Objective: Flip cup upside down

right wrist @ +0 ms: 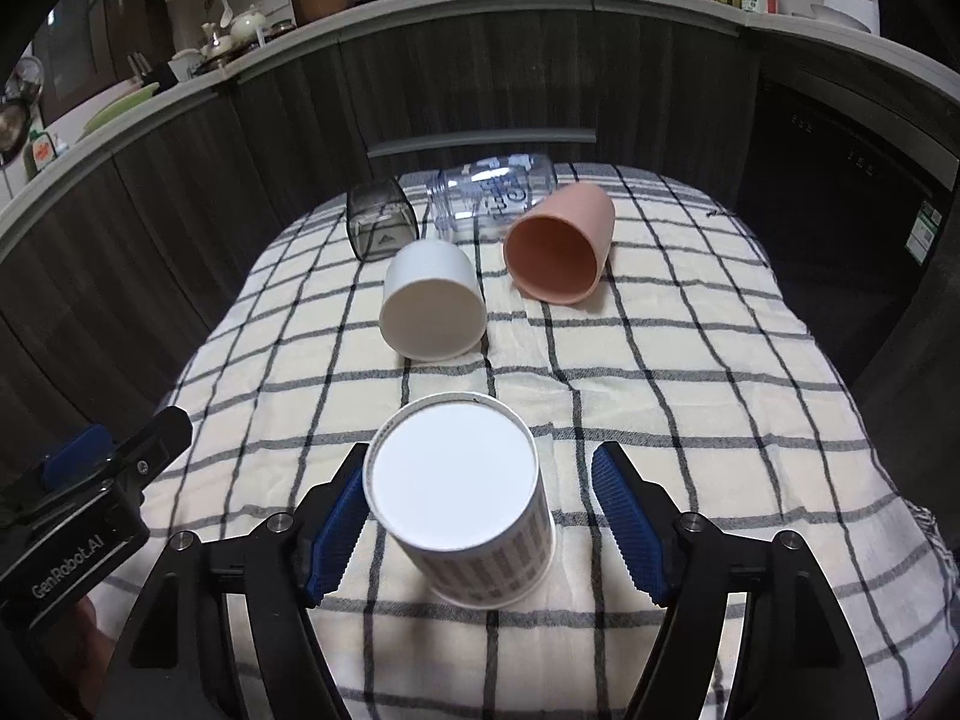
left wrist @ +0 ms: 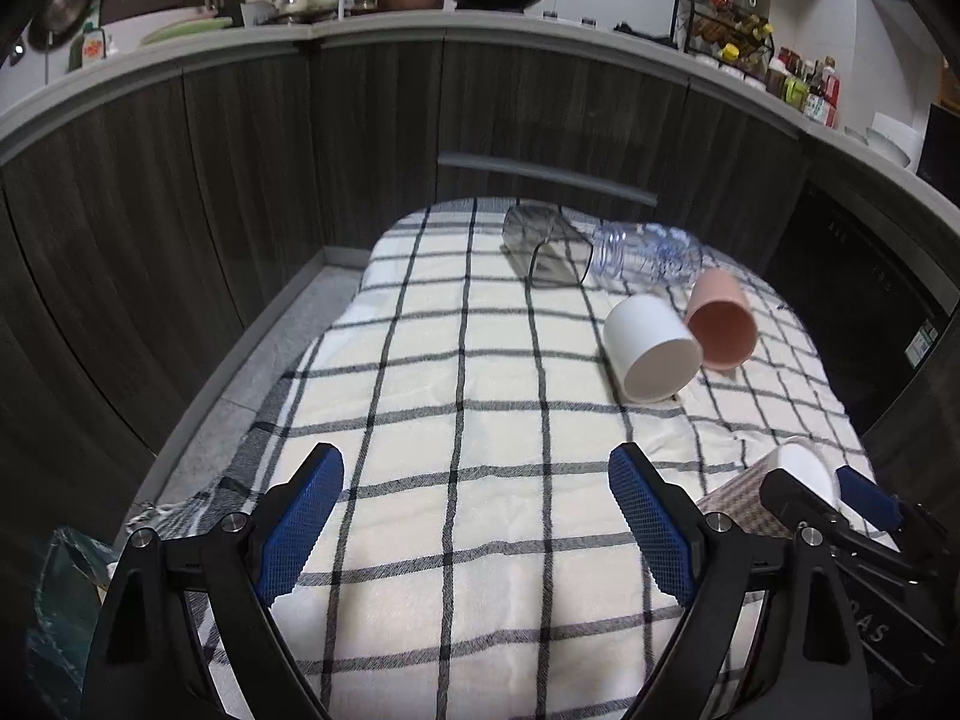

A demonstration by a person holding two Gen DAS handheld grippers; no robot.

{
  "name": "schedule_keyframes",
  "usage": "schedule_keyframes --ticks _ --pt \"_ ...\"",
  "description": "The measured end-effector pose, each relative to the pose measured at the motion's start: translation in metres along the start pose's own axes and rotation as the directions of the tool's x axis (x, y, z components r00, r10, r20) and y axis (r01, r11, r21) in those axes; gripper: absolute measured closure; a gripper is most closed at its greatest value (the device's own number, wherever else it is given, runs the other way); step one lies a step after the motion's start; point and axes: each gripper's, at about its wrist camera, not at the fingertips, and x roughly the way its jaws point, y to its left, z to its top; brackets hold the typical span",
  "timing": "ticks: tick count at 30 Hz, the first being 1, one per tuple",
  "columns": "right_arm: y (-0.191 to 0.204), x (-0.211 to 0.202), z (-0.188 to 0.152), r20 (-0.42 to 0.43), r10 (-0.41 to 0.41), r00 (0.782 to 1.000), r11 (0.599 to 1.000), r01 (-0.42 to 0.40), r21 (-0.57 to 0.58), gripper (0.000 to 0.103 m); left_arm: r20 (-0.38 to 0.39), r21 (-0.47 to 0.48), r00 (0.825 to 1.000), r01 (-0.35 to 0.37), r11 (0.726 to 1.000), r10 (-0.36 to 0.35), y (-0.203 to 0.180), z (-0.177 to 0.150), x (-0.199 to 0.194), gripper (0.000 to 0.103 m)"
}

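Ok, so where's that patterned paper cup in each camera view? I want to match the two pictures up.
Left wrist view: the patterned paper cup sits at the lower right edge, partly hidden by the right tool.
Right wrist view: it stands upside down at bottom centre, between the open right tool's fingers.
Shared landmark: the white cup lying on its side.

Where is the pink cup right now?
The pink cup lies on its side at the far end of the checked cloth, right of the white cup and just in front of the clear bottle.
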Motion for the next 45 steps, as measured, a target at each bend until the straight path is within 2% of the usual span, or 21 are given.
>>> schedule_keyframes --ticks 5,13,22,26,30,37,45 --pt "-0.001 -0.037 0.002 0.072 0.003 0.997 1.000 -0.002 -0.017 0.026 0.056 0.015 0.998 0.003 1.000 -0.004 -0.008 -0.001 -0.028 0.012" --pt "-0.002 -0.094 0.004 0.148 -0.004 0.989 1.000 0.008 -0.031 0.023 0.094 0.031 0.995 0.042 0.999 -0.044 -0.021 0.007 -0.074 0.012" --pt "-0.007 -0.161 0.004 0.188 0.004 0.982 1.000 -0.003 -0.003 0.021 0.176 0.071 0.983 0.032 0.997 -0.044 -0.032 0.009 -0.155 0.012" --pt "-0.008 -0.197 0.004 0.225 -0.002 0.974 1.000 0.003 -0.004 0.018 0.228 0.105 0.972 0.029 0.994 -0.052 -0.040 0.007 -0.196 0.012" --pt "-0.008 -0.224 0.001 0.249 -0.014 0.969 1.000 0.015 -0.003 0.018 0.247 0.113 0.968 0.025 0.993 -0.052 -0.043 0.006 -0.223 0.012" --pt "-0.004 -0.262 -0.007 0.292 -0.043 0.955 0.999 0.048 -0.012 0.016 0.269 0.122 0.962 0.008 0.992 -0.041 -0.046 0.004 -0.253 0.012" --pt "-0.002 -0.292 -0.013 0.338 -0.057 0.939 0.998 0.062 -0.005 0.014 0.324 0.128 0.946 -0.018 0.992 -0.025 -0.046 0.000 -0.278 0.010"
